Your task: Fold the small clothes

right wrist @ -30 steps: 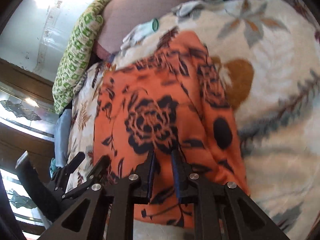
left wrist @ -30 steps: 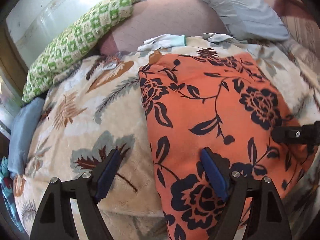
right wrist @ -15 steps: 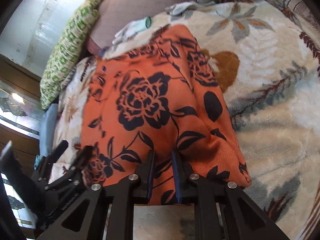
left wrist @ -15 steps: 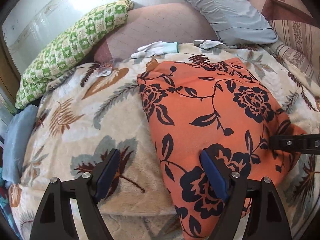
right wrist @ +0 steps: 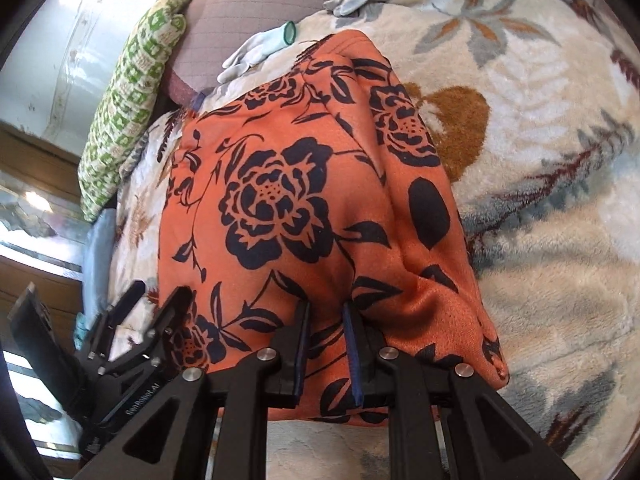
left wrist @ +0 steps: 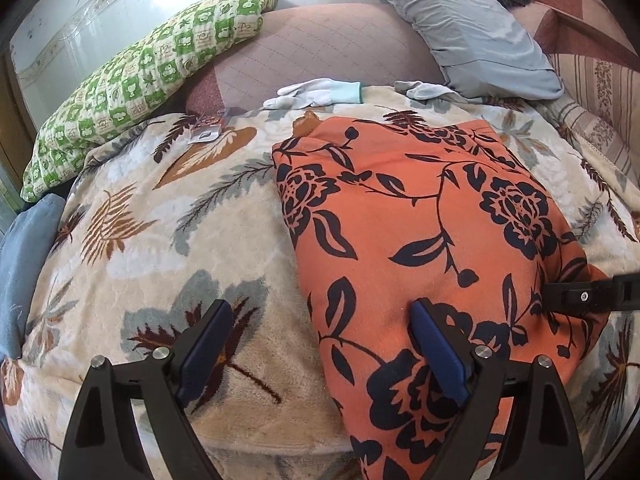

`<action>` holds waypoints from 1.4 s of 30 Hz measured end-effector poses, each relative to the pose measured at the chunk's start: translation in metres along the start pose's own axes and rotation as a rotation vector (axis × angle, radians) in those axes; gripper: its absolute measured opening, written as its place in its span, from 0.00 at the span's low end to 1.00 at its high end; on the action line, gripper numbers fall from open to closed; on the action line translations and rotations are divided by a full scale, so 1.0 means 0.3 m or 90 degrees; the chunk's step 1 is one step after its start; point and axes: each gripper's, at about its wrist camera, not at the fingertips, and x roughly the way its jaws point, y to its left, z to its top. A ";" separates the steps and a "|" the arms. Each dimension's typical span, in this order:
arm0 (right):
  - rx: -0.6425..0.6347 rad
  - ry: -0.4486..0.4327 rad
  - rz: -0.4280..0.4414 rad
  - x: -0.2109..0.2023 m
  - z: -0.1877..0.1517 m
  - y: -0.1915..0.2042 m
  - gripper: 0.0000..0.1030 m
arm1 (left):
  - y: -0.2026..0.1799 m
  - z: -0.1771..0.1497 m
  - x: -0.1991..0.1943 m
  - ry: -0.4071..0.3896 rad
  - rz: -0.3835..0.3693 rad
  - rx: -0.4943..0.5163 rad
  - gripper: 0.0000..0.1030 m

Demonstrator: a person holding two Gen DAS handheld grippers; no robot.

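**Orange floral garment lies on the blanket, near edge pinched**

The orange floral garment (left wrist: 420,240) lies folded on a cream leaf-print blanket (left wrist: 160,240), its long axis running from the near edge away toward the far pillows, right of the blanket's middle in the left wrist view. No containers show.

The right hand-held gripper (right wrist: 326,344) points steeply down, its jaws drawn close on a fold of the garment's near edge. The left hand-held gripper (left wrist: 316,344) also tilts downward; its jaws have just been opening and stand wide, 1 pad over the blanket, the other over the garment, gripping nothing.

Beyond lie 2 white gloves (left wrist: 320,92), a green checked pillow (left wrist: 140,80) far left and a grey pillow (left wrist: 460,28) far right.
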 end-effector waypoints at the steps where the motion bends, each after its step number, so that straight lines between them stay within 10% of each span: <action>1: 0.010 0.004 0.012 0.000 0.003 -0.012 0.20 | 0.001 -0.001 0.000 -0.001 -0.001 -0.002 0.88; 8: -0.013 0.027 0.017 -0.026 0.025 0.005 0.22 | 0.036 0.015 -0.016 0.005 -0.035 -0.029 0.88; 13: -0.046 -0.067 0.080 -0.158 0.069 0.012 0.25 | 0.138 0.049 -0.043 0.004 -0.076 -0.102 0.88; 16: -0.034 -0.109 0.097 -0.210 0.095 -0.026 0.81 | 0.203 0.066 -0.048 0.002 -0.087 -0.145 0.88; 17: -0.022 -0.115 0.108 -0.216 0.099 -0.044 0.84 | 0.217 0.068 -0.045 0.006 -0.091 -0.152 0.88; 31: 0.090 -0.042 0.097 -0.065 0.181 -0.213 0.83 | 0.178 0.045 0.029 0.105 -0.199 -0.145 0.88; 42: -0.170 -0.199 -0.182 -0.157 0.101 0.081 0.83 | 0.154 0.046 0.038 0.097 -0.179 -0.124 0.88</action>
